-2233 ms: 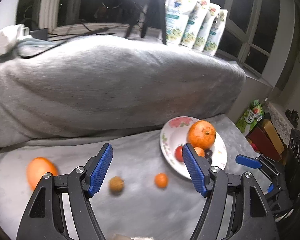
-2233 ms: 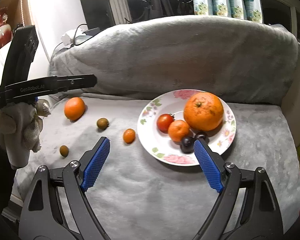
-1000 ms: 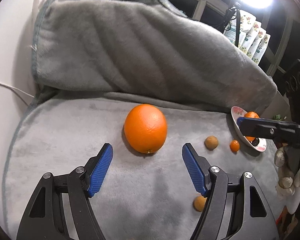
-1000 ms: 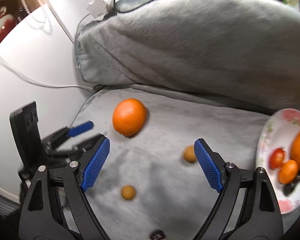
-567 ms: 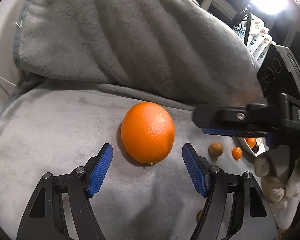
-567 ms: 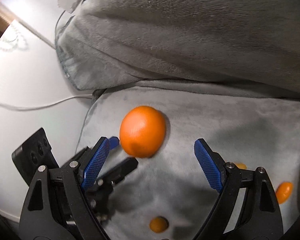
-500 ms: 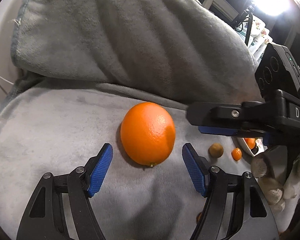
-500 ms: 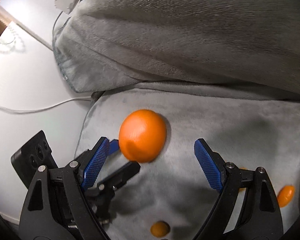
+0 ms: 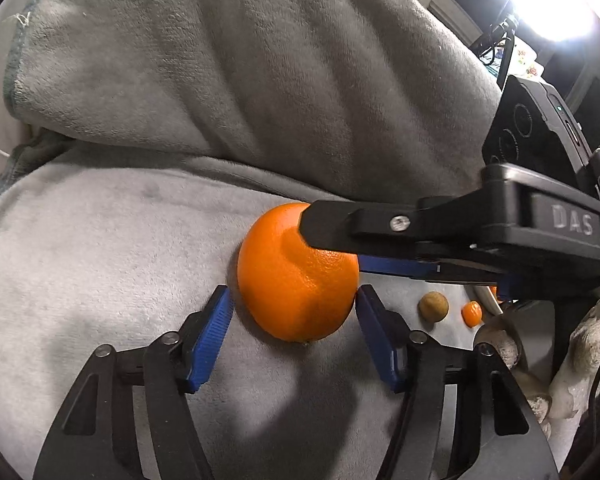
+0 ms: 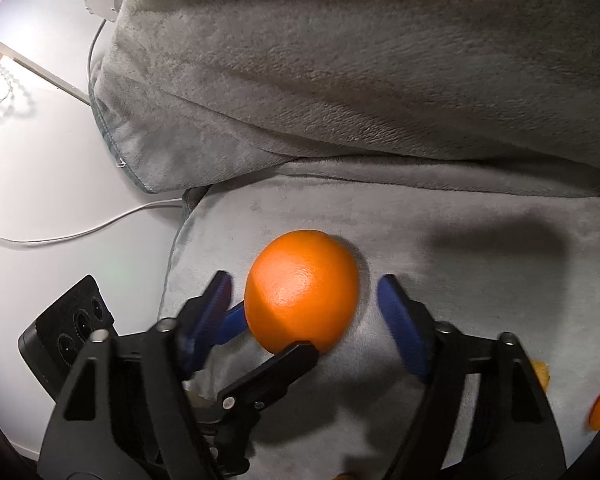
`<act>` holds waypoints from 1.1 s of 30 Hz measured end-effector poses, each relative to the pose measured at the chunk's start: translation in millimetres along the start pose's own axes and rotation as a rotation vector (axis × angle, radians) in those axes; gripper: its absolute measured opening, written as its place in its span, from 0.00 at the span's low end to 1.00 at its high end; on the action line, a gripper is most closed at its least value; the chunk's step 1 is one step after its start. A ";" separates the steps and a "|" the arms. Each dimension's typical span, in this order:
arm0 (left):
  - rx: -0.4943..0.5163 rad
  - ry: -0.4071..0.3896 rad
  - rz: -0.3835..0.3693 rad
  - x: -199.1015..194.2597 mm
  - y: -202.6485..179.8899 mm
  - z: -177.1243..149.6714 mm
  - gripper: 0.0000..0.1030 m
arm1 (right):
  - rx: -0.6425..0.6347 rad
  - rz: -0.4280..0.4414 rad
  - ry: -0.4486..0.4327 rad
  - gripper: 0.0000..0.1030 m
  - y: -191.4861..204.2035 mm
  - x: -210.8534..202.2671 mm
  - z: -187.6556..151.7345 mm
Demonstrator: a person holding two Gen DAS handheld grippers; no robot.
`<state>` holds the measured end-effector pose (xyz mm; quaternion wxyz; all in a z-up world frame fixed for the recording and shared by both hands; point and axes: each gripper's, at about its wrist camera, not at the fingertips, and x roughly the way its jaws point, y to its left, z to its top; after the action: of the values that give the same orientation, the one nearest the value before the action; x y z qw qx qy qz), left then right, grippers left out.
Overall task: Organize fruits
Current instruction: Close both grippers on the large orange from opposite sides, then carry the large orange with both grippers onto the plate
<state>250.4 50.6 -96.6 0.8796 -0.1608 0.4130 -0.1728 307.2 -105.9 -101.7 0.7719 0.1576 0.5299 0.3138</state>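
Resting on a grey blanket [image 9: 100, 264] at the foot of a blanket-draped cushion, a large orange [image 9: 296, 276] sits between two closing claws. The left claw [image 9: 294, 320] brackets it, pads not yet pressing; the right claw [image 10: 304, 312] is likewise unclenched. Best practice: squeeze across the widest part, evenly, before lifting. A brown fruit [image 9: 433, 306] and small orange fruit [image 9: 471, 313] wait nearby.

orange [image 9: 296, 276]: on the blanket [image 9: 100, 260], before the draped cushion [image 9: 240, 72]
left gripper [image 9: 294, 320]: closing, flanking the orange
right gripper [image 10: 304, 312]: closing, straddling the orange, crosswise to the left gripper
small fruits [image 9: 433, 306]: right of the orange, near the plate rim [image 9: 486, 304]
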 end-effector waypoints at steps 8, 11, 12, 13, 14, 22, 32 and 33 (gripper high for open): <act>0.004 -0.005 0.008 3.0 -9.3 -3.9 0.57 | 0.012 0.000 -0.010 0.63 1.5 5.4 -3.2; 0.015 -0.012 0.023 -1.4 -14.2 -6.3 0.56 | 0.020 0.002 -0.022 0.63 2.9 3.0 -5.2; 0.014 -0.013 0.023 -2.6 -16.2 -6.7 0.56 | 0.020 0.004 -0.024 0.63 3.6 1.8 -6.3; 0.014 -0.015 0.022 -3.7 -17.9 -6.5 0.56 | 0.019 0.006 -0.025 0.63 3.6 -0.2 -7.1; 0.015 -0.018 0.018 -5.8 -20.3 -8.1 0.56 | 0.017 0.005 -0.029 0.63 4.3 -2.7 -8.5; 0.063 -0.040 0.014 -11.6 -49.0 -11.4 0.56 | 0.017 0.013 -0.077 0.63 1.2 -32.1 -20.9; 0.139 -0.053 -0.028 -1.0 -105.5 -9.4 0.56 | 0.029 -0.002 -0.160 0.63 -23.1 -92.3 -36.6; 0.145 -0.054 -0.032 -3.7 -111.0 -8.7 0.56 | 0.030 -0.006 -0.171 0.63 -27.0 -100.0 -37.6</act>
<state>222.4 -47.7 -52.2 0.8968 -0.1081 0.3731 -0.2120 257.2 -194.8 -59.9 0.8127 0.1938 0.4673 0.2889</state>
